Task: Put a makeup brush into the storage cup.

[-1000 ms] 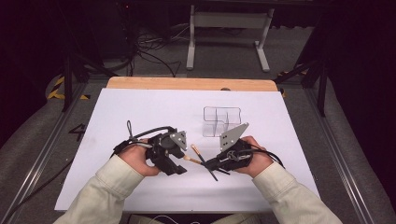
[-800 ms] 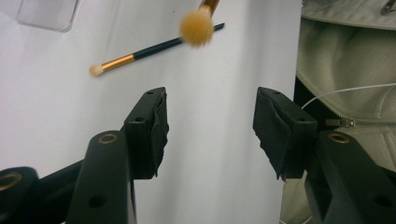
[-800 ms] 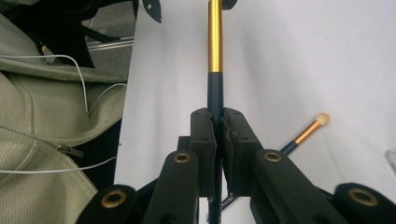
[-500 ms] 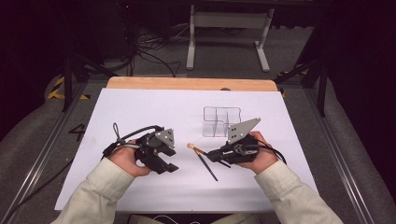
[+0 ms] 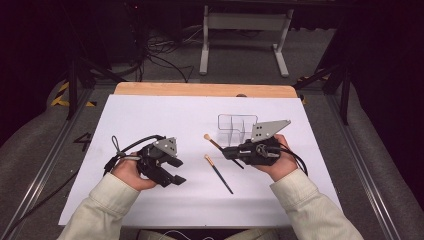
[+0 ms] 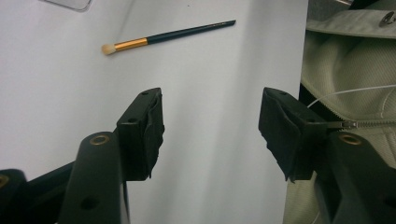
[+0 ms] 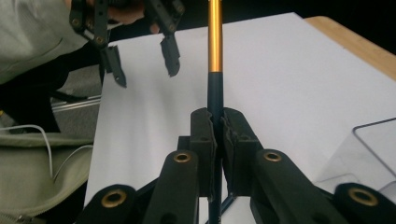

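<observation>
Right claw [image 7: 215, 133] clamps a brush [image 7: 215, 70], its bristles pointing straight ahead.

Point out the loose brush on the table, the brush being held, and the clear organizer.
loose brush [image 5: 218, 173], high view, mid handle.
held brush [image 7: 215, 51], right gripper view, gold ferrule.
clear organizer [image 5: 237, 116], high view, far rim.

A white sheet [image 5: 150, 120] covers most of a wooden table [image 5: 205, 89], whose bare edge shows along the far side at the frame's centre. Grey floor [image 5: 30, 145] surrounds it, with metal rails [image 5: 372, 165] at either side. At upper centre stands a pale metal stand [image 5: 242, 30]; cables [image 5: 160, 55] lie at upper left. The far background is dark.
</observation>
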{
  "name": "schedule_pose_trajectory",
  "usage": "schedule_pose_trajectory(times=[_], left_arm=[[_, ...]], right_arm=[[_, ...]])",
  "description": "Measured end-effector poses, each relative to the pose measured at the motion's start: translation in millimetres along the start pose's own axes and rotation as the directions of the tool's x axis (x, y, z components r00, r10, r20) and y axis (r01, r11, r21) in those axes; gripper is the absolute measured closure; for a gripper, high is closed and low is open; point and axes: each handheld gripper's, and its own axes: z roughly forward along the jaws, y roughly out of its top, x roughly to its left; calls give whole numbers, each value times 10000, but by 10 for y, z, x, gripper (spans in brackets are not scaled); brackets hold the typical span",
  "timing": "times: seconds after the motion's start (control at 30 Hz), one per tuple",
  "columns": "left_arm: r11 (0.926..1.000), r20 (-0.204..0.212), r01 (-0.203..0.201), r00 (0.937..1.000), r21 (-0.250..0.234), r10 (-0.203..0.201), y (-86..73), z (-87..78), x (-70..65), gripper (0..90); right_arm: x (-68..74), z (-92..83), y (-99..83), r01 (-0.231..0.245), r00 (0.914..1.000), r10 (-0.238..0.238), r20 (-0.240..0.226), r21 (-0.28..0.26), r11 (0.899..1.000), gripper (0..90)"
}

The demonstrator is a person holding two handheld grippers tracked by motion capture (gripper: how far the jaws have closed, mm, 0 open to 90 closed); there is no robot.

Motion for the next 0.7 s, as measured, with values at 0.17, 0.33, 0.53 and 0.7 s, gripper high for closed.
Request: schedule_pose_trajectory(times=[0.17, 0.33, 0.53, 0.7], left_arm=[[9996, -105, 152, 9998, -232, -154, -63, 11, 16, 333], [9985, -232, 283, 9993, -477, -295, -108, 22, 27, 244], [9959, -625, 396, 9970, -816, -448, -165, 57, 18, 150], [9939, -756, 469, 9956, -998, -545, -199, 55, 26, 121]], right_arm=[[-53, -50, 11, -229, 9986, 257, 460, -593, 9980, 840], [-79, -73, 15, -267, 9965, 333, 761, -863, 9959, 840], [-122, -105, 21, -314, 9906, 503, 1272, -1466, 9887, 840], [-146, -124, 44, -293, 9850, 614, 1614, -1940, 9806, 840]])
